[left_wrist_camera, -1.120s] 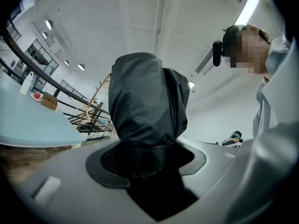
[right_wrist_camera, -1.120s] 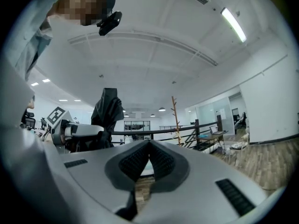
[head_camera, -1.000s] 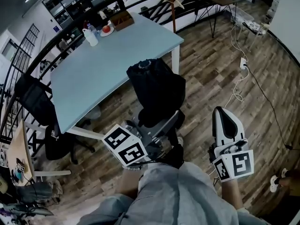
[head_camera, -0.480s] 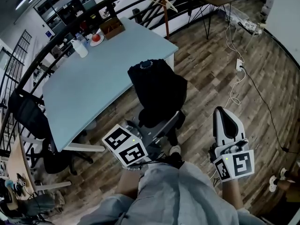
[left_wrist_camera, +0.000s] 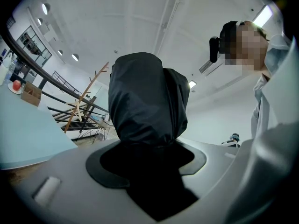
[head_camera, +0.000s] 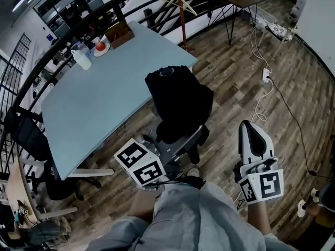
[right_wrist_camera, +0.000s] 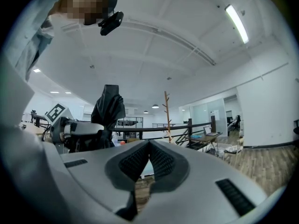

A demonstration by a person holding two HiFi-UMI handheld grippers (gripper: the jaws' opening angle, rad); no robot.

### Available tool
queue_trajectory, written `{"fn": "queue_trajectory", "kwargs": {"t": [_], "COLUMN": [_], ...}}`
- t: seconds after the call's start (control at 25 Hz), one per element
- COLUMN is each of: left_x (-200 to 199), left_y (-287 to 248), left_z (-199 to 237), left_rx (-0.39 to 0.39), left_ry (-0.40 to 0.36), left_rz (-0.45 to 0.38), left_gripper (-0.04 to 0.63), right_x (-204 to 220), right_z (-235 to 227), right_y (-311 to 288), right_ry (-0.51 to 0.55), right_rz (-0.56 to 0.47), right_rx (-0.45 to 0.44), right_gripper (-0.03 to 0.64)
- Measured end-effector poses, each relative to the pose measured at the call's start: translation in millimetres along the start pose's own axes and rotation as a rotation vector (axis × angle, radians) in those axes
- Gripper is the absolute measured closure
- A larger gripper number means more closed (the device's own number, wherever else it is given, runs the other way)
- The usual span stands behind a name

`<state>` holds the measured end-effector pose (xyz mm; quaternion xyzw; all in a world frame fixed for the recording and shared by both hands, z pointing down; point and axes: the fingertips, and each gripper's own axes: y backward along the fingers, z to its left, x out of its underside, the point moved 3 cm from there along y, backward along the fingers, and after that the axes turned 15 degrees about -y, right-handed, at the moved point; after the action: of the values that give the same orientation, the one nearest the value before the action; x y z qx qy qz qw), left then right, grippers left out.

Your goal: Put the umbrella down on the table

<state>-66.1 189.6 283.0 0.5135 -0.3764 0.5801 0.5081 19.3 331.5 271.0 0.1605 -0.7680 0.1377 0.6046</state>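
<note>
A folded black umbrella (head_camera: 178, 101) stands upright off the near right corner of the light blue table (head_camera: 99, 103), over the wooden floor. My left gripper (head_camera: 175, 143) is shut on its lower end. In the left gripper view the umbrella's black cloth (left_wrist_camera: 147, 101) rises straight out of the left gripper (left_wrist_camera: 149, 160). My right gripper (head_camera: 251, 129) hangs apart at the right, shut and empty. In the right gripper view its ribbed pads meet at the right gripper's tip (right_wrist_camera: 148, 148), with the umbrella (right_wrist_camera: 108, 108) and the left gripper (right_wrist_camera: 77, 132) off to the left.
At the table's far corner stand a white bottle (head_camera: 81, 59), a plate with something red (head_camera: 99, 47) and a brown box (head_camera: 119, 33). Black office chairs (head_camera: 29, 127) sit at the left, and a wooden coat rack (head_camera: 180, 4) beyond the table. A white cable (head_camera: 267, 82) trails across the floor.
The table and floor have drifted left and down in the head view. Both grippers and the umbrella keep the same pose and grip.
</note>
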Motion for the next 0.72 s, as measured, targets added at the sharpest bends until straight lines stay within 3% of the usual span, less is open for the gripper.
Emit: {"fn": "queue_trajectory", "kwargs": {"t": [0.28,0.72], "left_x": [0.9,-3.0], "left_y": [0.0,10.6], "left_z": [20.6,41.7], "left_rx": [-0.006,-0.082], "left_ry": [-0.011,-0.018], "left_rz": [-0.009,-0.022], "left_gripper": [0.334,0.334], "right_x": [2.2,6.7], "right_z": [3.4,7.2], "right_y": [-29.1,-54.4], "right_ry": [0.010,0.010], "right_rz": [0.007,0.029], "right_rx": [-0.039,-0.093], "right_gripper": [0.618,0.618]}}
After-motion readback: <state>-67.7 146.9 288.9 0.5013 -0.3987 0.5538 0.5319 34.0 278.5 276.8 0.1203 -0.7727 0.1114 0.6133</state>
